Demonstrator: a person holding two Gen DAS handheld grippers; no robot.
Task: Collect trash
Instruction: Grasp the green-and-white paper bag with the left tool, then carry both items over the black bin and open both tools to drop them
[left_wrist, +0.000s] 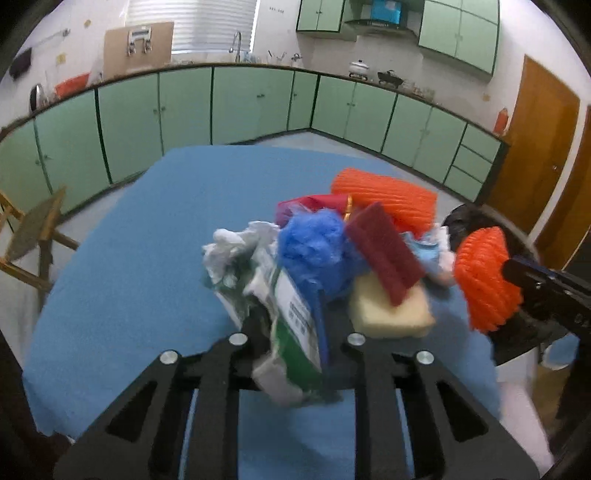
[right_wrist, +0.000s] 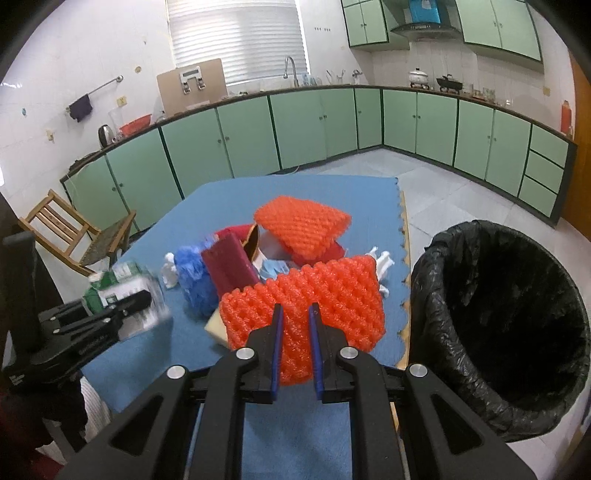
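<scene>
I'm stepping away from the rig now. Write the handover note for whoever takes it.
Left gripper: shut on the green-and-white packet.
Right gripper: shut on an orange foam net.
Bin: black-lined, right of the blue mat; nothing visible inside.
Done: both pieces gripped.
Left: drop both in the bin, then clear the pile: second orange net, blue plastic wad, maroon pad, yellow sponge, white paper.

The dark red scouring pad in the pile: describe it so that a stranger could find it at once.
Start at the blue foam mat and its heap of rubbish. The dark red rectangular scouring pad leans tilted there, between the fluffy blue bath pouf and the orange foam netting. Alone among them, it is flat, stiff and maroon.
</scene>
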